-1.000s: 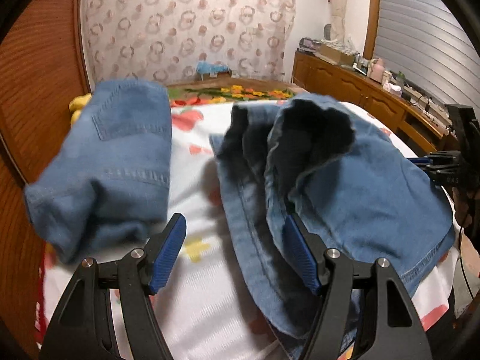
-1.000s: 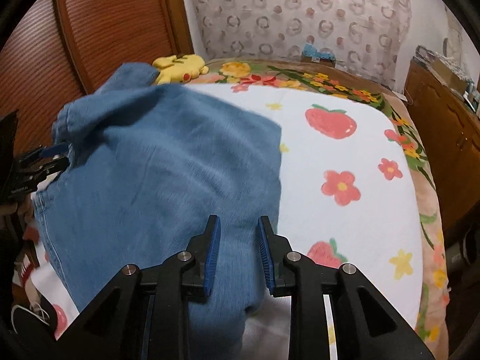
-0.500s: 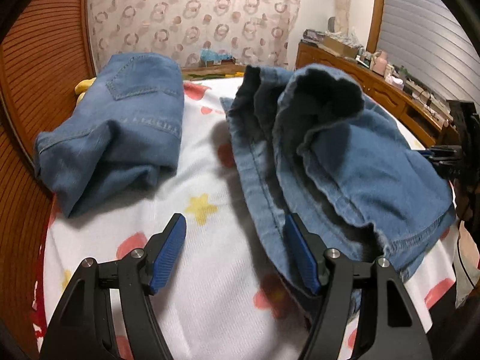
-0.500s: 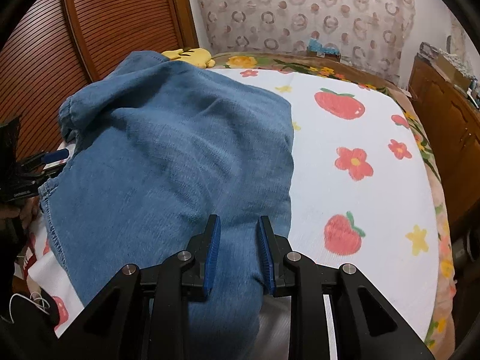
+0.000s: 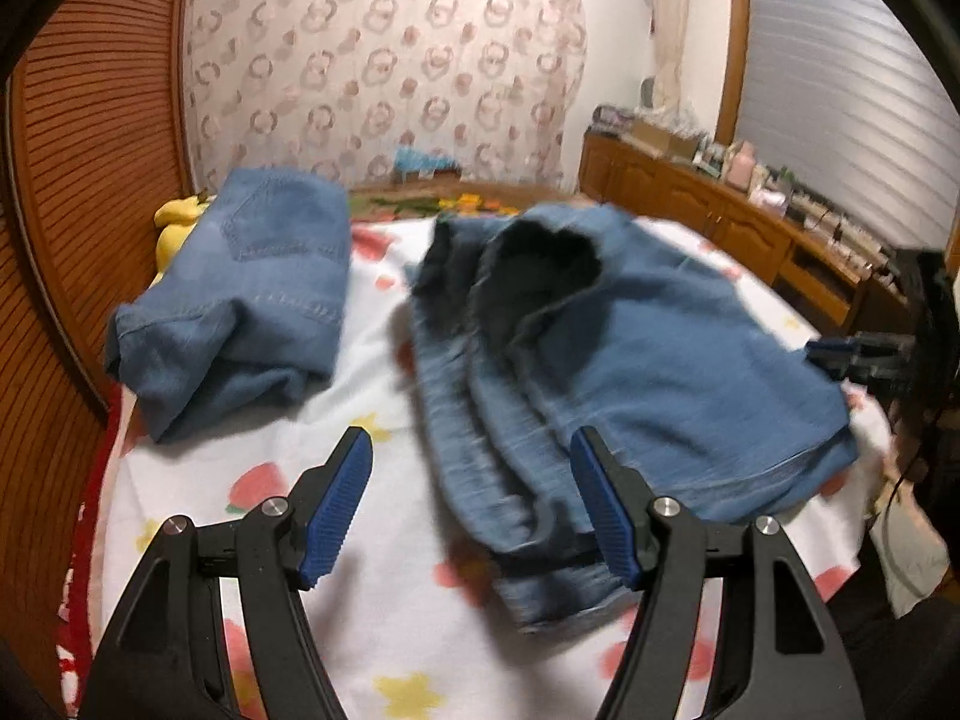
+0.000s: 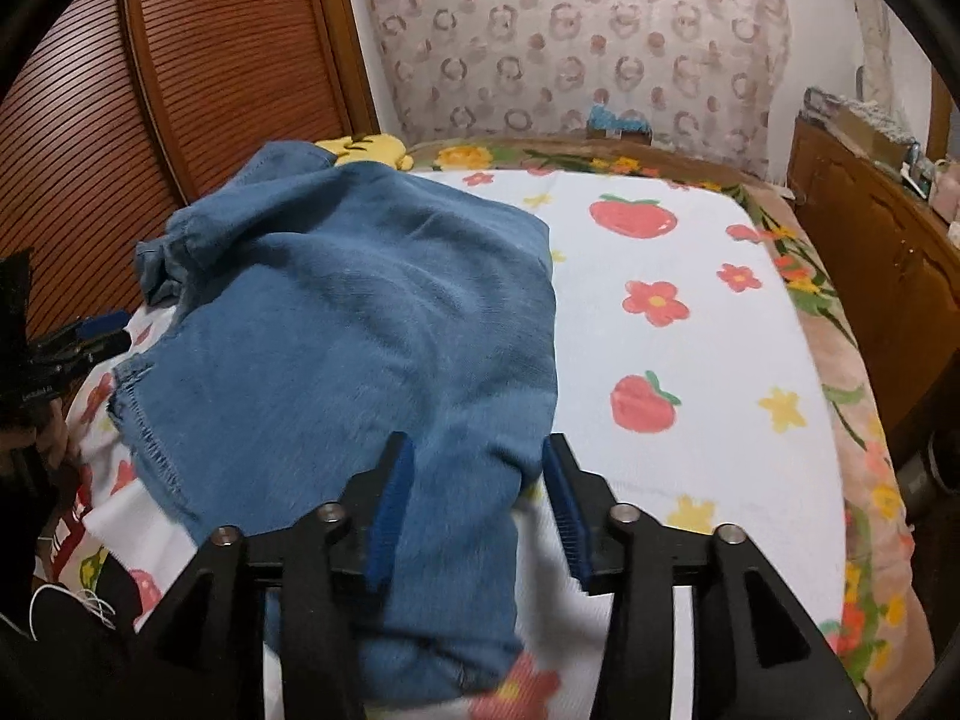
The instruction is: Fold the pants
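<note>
A pair of blue jeans lies folded in a heap on the white fruit-print sheet. My left gripper is open above the heap's near left edge; its pads do not press on the cloth. In the right wrist view the same jeans spread to the left. My right gripper is opening, with a fold of denim between the jaws, and the right pad stands off the cloth. Each gripper also shows at the edge of the other's view: the right gripper and the left gripper.
A second, folded pair of jeans sits at the far left of the bed beside a yellow plush toy. A slatted wooden wardrobe stands on the left. A wooden cabinet with clutter runs along the right. The bed's right half shows bare sheet.
Both grippers have drawn back toward the near edge of the bed. The jeans have sunk flatter onto the sheet. The right jaws have widened and let go of the denim fold.
</note>
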Demonstrator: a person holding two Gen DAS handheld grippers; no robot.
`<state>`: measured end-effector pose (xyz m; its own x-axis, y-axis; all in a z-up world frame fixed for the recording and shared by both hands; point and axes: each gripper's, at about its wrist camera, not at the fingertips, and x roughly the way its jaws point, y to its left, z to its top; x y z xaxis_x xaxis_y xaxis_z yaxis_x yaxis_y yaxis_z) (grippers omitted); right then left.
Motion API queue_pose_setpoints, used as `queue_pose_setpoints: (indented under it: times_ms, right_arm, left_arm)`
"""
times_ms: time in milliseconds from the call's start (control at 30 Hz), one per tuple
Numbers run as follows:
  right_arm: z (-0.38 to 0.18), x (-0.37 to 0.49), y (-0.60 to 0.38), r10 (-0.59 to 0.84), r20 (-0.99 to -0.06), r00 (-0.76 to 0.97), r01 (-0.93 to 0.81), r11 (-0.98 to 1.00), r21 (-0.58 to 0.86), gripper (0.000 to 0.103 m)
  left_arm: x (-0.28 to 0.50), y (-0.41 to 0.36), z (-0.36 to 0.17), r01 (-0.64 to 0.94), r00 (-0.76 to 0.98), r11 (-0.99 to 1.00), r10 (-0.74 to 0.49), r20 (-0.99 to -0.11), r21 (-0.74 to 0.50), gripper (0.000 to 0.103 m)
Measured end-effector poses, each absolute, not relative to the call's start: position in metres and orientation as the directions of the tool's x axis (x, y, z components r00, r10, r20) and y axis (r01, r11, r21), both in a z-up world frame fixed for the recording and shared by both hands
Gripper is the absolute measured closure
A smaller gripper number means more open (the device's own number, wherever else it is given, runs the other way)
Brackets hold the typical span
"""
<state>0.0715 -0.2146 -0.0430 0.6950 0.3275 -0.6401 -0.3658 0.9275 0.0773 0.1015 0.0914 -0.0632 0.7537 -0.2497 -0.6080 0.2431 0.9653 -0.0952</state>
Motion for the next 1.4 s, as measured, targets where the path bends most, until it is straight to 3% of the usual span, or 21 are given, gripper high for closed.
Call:
queue_pose_setpoints:
  times_ms: [167,333,600,667,767,800,833,1100,1333,1400]
  right_arm:
    - [-0.051,0.052,-0.219,0.333,-0.640,0.692,-0.360,0.928,0.093,0.048]
    - [-0.058,0.045,-0.219,0.343,-0.648,0.680,-0.356,0.927,0.117,0.045]
    - [-0.070,0.039,-0.209,0.351,-0.661,0.663,-0.363,0.923,0.126,0.045]
    - [-0.070,0.038,-0.207,0.352,-0.658,0.666,-0.359,0.924,0.131,0.045]
    - [-0.068,0.036,-0.205,0.375,-0.657,0.654,-0.379,0.914,0.144,0.063]
    - [-0.066,0.035,-0.205,0.386,-0.652,0.652,-0.389,0.909,0.149,0.078]
    - [-0.063,0.034,-0.206,0.402,-0.645,0.650,-0.401,0.902,0.158,0.083]
    - [-0.011,0.008,-0.215,0.509,-0.564,0.650,-0.484,0.850,0.209,0.087]
    - [-0.021,-0.015,-0.202,0.506,-0.628,0.591,-0.511,0.838,0.195,0.085]
    - [-0.024,-0.016,-0.202,0.489,-0.652,0.580,-0.503,0.844,0.186,0.076]
  left_arm:
    - [0.105,0.074,-0.063,0.269,0.733,0.957,-0.279,-0.620,-0.112,0.034]
    - [0.110,0.061,-0.086,0.269,0.672,0.957,-0.271,-0.689,-0.114,0.034]
    - [0.098,0.065,-0.100,0.240,0.647,0.959,-0.272,-0.712,-0.148,0.045]
    - [0.094,0.064,-0.101,0.241,0.656,0.958,-0.277,-0.702,-0.153,0.058]
    - [0.091,0.061,-0.102,0.253,0.656,0.956,-0.280,-0.701,-0.146,0.076]
    - [0.090,0.061,-0.100,0.267,0.652,0.950,-0.301,-0.696,-0.161,0.081]
    - [0.089,0.062,-0.096,0.272,0.652,0.947,-0.313,-0.691,-0.172,0.085]
    - [0.063,0.078,-0.044,0.299,0.694,0.944,-0.318,-0.646,-0.143,0.087]
    - [0.043,0.091,-0.045,0.274,0.675,0.950,-0.300,-0.674,-0.148,0.085]
    - [0.043,0.091,-0.043,0.265,0.681,0.955,-0.284,-0.675,-0.134,0.084]
